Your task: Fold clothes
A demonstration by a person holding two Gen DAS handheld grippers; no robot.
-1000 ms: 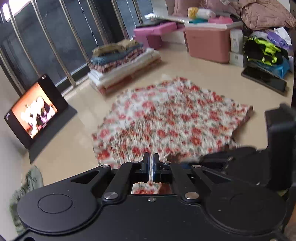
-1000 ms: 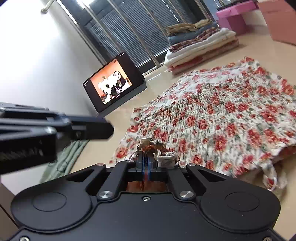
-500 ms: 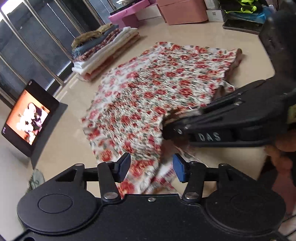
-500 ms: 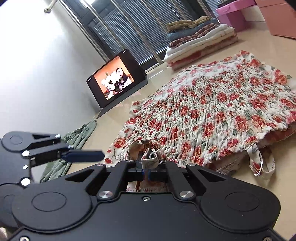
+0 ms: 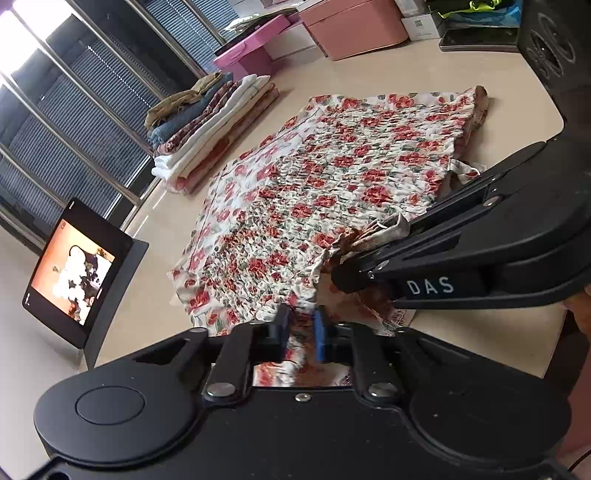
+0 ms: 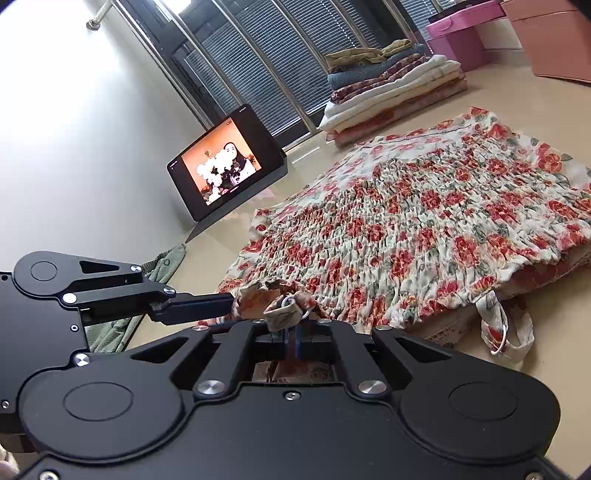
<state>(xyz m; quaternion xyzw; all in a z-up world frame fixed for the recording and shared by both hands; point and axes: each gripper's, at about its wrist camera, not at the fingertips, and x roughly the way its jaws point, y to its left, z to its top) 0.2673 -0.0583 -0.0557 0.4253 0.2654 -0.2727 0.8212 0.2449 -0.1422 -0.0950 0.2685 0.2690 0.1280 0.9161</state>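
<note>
A red-flowered smocked dress (image 5: 332, 177) lies spread on the beige table (image 5: 480, 332). My left gripper (image 5: 301, 332) is at the dress's near edge. Its jaws are closing, and bunched floral cloth sits between the blue pads (image 5: 283, 328). In the right wrist view the left gripper (image 6: 225, 301) reaches in from the left and meets the same corner of the dress (image 6: 424, 221). My right gripper (image 6: 293, 334) is shut on a gathered corner with a strap loop. It also shows in the left wrist view as the right gripper (image 5: 343, 273), just right of the left one.
A tablet (image 6: 225, 166) with a lit screen leans at the table's left. A stack of folded clothes (image 5: 207, 125) lies beyond the dress by the window. Pink boxes (image 5: 351, 27) and a phone (image 5: 476, 37) sit at the back. A green garment (image 6: 162, 266) hangs off the left edge.
My left gripper opened, dropped and rolled toward the dress's near edge, then closed around the cloth beside the right gripper. The right gripper kept its hold and stayed put.
</note>
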